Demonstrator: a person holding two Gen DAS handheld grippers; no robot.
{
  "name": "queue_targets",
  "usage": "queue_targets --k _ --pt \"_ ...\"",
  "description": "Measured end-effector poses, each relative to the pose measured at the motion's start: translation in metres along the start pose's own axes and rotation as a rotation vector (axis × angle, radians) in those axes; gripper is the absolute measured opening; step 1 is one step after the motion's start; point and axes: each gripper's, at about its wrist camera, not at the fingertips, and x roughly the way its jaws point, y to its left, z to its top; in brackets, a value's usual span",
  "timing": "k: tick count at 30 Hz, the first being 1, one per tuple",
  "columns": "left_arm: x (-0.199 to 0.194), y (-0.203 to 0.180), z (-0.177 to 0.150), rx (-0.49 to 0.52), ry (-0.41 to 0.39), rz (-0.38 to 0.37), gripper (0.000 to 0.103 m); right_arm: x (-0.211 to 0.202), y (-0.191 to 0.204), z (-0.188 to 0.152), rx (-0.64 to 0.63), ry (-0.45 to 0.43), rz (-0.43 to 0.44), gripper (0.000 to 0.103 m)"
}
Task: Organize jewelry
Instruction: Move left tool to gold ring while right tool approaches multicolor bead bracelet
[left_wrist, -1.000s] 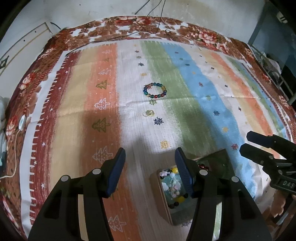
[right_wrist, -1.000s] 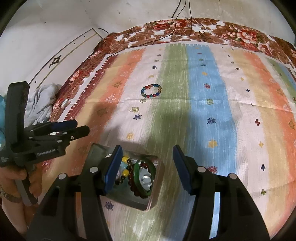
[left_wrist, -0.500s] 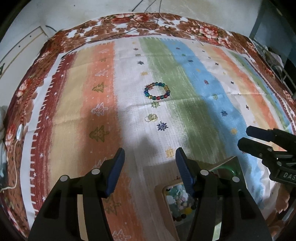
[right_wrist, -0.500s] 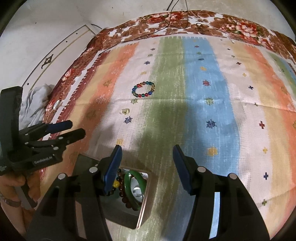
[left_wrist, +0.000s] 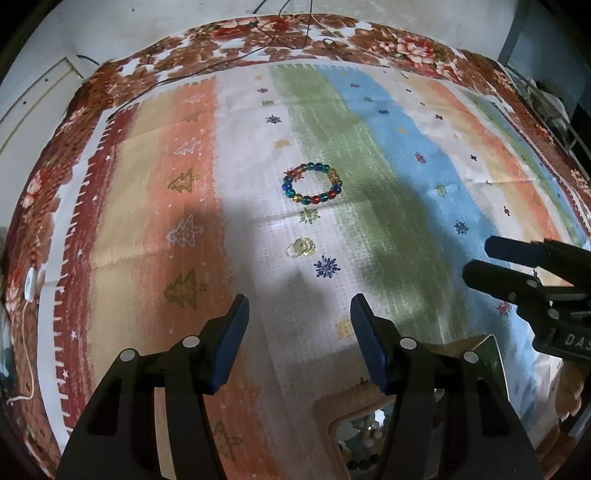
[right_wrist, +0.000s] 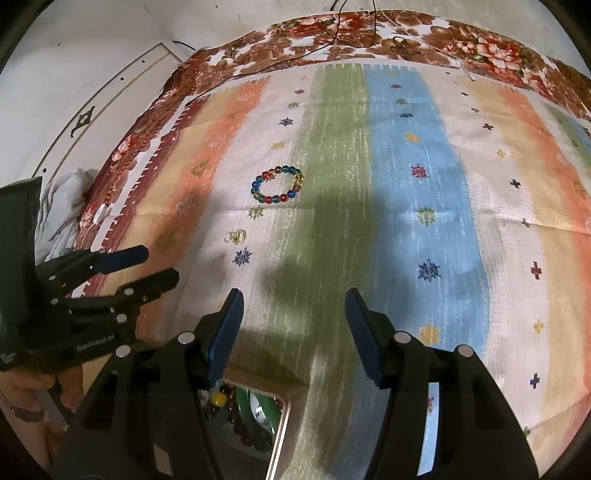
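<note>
Both views have slid forward over the striped cloth (left_wrist: 369, 155): the jewelry box (left_wrist: 354, 428), a second ago well under the fingers, now sits low at 6 o'clock. The left gripper (left_wrist: 299, 343) and right gripper (right_wrist: 293, 332) are each about half open and empty. The small gold ring (left_wrist: 301, 246) and beaded bracelet (left_wrist: 313, 183) lie at 12 o'clock, so collecting them probably comes next.

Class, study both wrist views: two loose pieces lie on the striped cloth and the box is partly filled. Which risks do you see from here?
1. The small gold ring is flat and pale on white cloth; open fingers may pinch fabric instead.
2. The beaded bracelet could roll or slip from the pads.
3. The jewelry box sits under the right gripper, close to the left gripper; either might bump it.
</note>
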Motion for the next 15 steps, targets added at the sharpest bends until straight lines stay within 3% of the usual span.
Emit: queue_targets --k 15 --pt "0.046 0.006 0.028 0.024 0.069 -0.001 0.059 0.034 -0.006 0.037 0.001 0.017 -0.034 0.058"
